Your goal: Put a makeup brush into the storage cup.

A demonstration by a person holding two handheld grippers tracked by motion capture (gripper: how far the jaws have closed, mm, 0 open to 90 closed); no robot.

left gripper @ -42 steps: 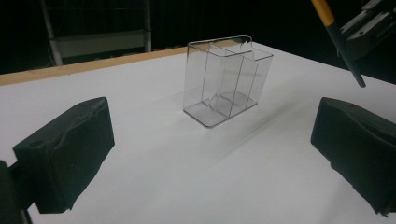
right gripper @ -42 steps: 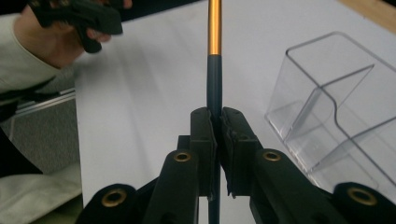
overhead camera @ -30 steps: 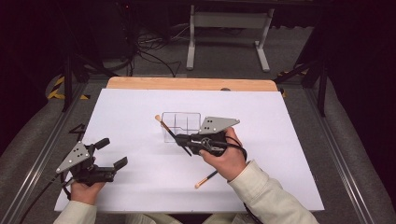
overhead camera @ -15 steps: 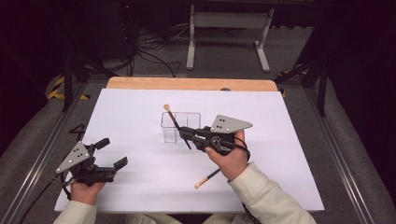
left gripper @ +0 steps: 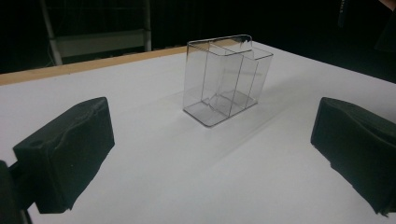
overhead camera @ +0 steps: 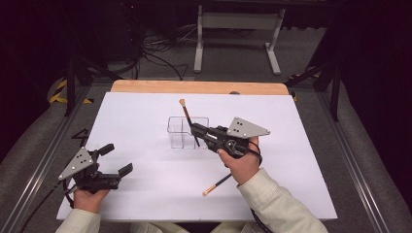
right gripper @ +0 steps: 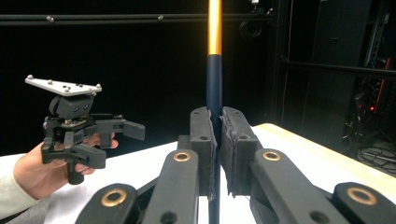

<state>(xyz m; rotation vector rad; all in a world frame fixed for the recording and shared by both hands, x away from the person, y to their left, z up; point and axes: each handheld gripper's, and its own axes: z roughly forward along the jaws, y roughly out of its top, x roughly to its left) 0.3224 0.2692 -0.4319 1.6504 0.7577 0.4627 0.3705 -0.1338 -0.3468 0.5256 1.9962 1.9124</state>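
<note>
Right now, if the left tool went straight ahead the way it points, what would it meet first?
Probably the clear plastic divided organizer: it stands straight ahead between the open left tool's jaws, with bare white table before it.

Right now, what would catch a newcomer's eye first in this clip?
The right tool at mid-table, clamped on a dark brush tilted over the clear divided organizer. A second brush lies on the white sheet near the front edge, and the left tool rests open at the front left.
</note>
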